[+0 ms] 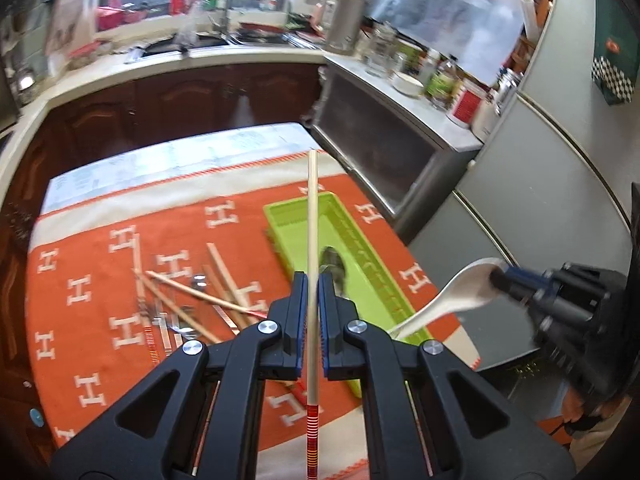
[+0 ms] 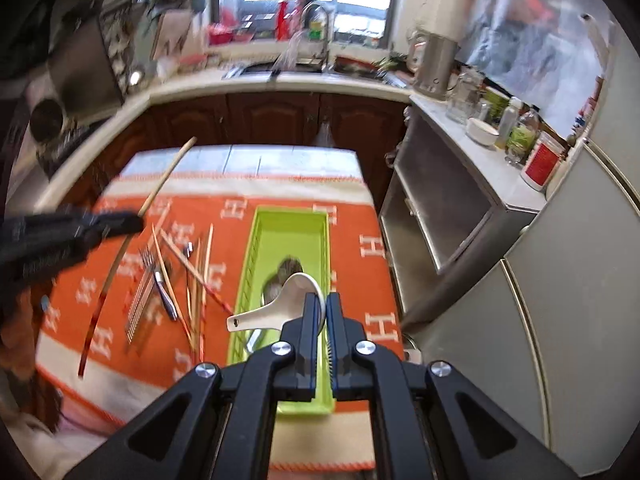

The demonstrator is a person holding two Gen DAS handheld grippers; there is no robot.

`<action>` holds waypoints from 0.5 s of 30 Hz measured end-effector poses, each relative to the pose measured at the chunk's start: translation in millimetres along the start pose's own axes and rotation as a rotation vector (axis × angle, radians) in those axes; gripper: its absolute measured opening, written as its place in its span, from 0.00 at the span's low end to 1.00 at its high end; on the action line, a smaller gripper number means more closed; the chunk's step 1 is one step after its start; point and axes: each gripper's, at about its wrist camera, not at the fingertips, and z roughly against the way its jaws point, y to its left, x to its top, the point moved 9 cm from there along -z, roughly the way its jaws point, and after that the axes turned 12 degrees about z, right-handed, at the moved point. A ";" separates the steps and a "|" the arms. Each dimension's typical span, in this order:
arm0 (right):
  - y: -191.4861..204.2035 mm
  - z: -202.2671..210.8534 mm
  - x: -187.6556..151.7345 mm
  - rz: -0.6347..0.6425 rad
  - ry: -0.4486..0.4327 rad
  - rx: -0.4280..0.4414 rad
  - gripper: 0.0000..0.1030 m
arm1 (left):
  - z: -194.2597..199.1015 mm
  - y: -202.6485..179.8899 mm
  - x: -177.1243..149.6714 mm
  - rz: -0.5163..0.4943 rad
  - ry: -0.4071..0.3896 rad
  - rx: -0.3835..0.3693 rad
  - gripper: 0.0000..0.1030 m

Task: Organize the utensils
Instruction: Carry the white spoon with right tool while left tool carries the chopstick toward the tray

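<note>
My left gripper [image 1: 312, 280] is shut on a wooden chopstick [image 1: 312, 216] with a red-striped end, held above the orange cloth; it also shows in the right wrist view [image 2: 120, 222], with the chopstick [image 2: 164, 182]. My right gripper [image 2: 324, 300] is shut on the bowl of a white ceramic spoon [image 2: 276, 304], held over the lime green tray [image 2: 288, 224]; from the left wrist the gripper [image 1: 502, 278] and spoon [image 1: 448, 300] sit right of the tray [image 1: 288, 232]. A metal spoon [image 2: 288, 272] lies in the tray. Loose chopsticks [image 1: 192, 292] and a fork [image 2: 154, 272] lie on the cloth.
The orange cloth with white H marks [image 1: 92, 280] covers a small table. Dark wood cabinets [image 1: 180, 96] and a counter with a sink stand behind. A steel shelf unit [image 2: 440, 200] with jars and a grey fridge [image 2: 560, 280] stand to the right.
</note>
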 end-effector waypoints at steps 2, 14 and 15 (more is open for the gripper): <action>4.0 -10.9 -8.4 0.038 0.039 0.013 0.04 | -18.3 -15.8 -0.9 -0.008 0.027 -0.009 0.03; 19.6 -98.0 -33.0 0.179 0.208 0.139 0.04 | -147.6 -23.9 12.3 0.128 0.167 -0.043 0.03; 19.7 -107.2 -33.4 0.169 0.218 0.159 0.04 | -155.1 -20.7 12.7 0.142 0.176 -0.043 0.03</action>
